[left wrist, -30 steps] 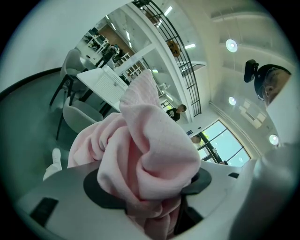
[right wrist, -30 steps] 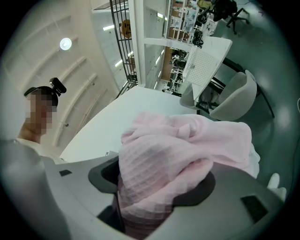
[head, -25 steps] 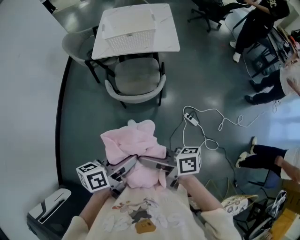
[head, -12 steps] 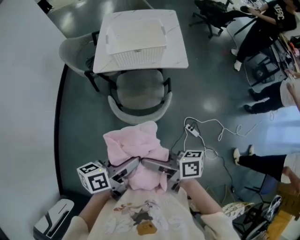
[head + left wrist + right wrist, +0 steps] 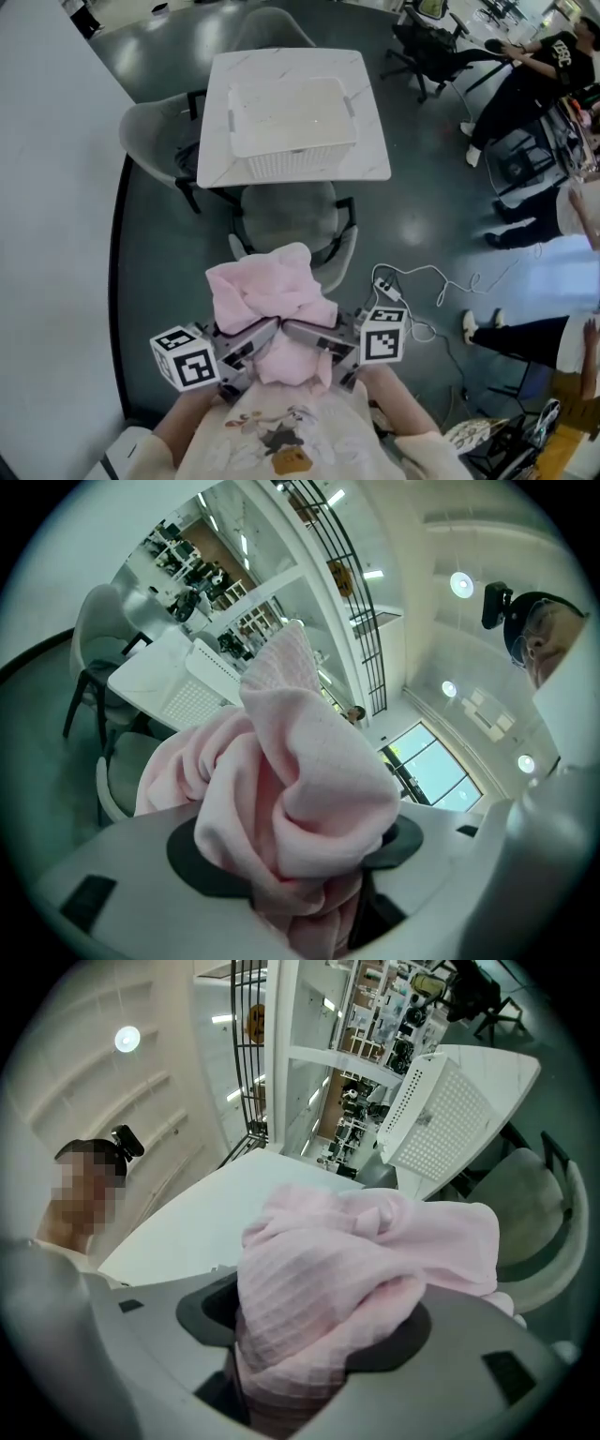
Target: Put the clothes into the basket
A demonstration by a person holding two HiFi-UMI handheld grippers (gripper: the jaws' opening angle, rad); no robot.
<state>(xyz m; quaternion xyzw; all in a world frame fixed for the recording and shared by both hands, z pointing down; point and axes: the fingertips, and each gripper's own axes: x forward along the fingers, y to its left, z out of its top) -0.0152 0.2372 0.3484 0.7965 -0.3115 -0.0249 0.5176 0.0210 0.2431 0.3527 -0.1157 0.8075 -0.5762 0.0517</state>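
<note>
A bundled pink garment (image 5: 270, 298) is carried in front of the person's chest, held from both sides. My left gripper (image 5: 265, 330) is shut on the pink garment (image 5: 291, 789) from the left. From the right, my right gripper (image 5: 292, 330) is shut on the pink garment (image 5: 356, 1279) too. The cloth fills both jaw gaps and hides the pads. A white slatted basket (image 5: 292, 127) stands on a white marble-look table (image 5: 370, 159) ahead; the basket (image 5: 431, 1119) also shows in the right gripper view, and the basket (image 5: 192, 691) in the left gripper view.
A grey chair (image 5: 295, 230) stands between me and the table, another grey chair (image 5: 155, 131) at the table's left. A power strip with white cable (image 5: 398, 291) lies on the dark floor at right. Seated people (image 5: 525, 70) and office chairs are at the far right. A white wall (image 5: 47, 234) runs along the left.
The table, basket and chair have shifted down in the head view, closer to me. Both grippers keep the same hold on the pink garment.
</note>
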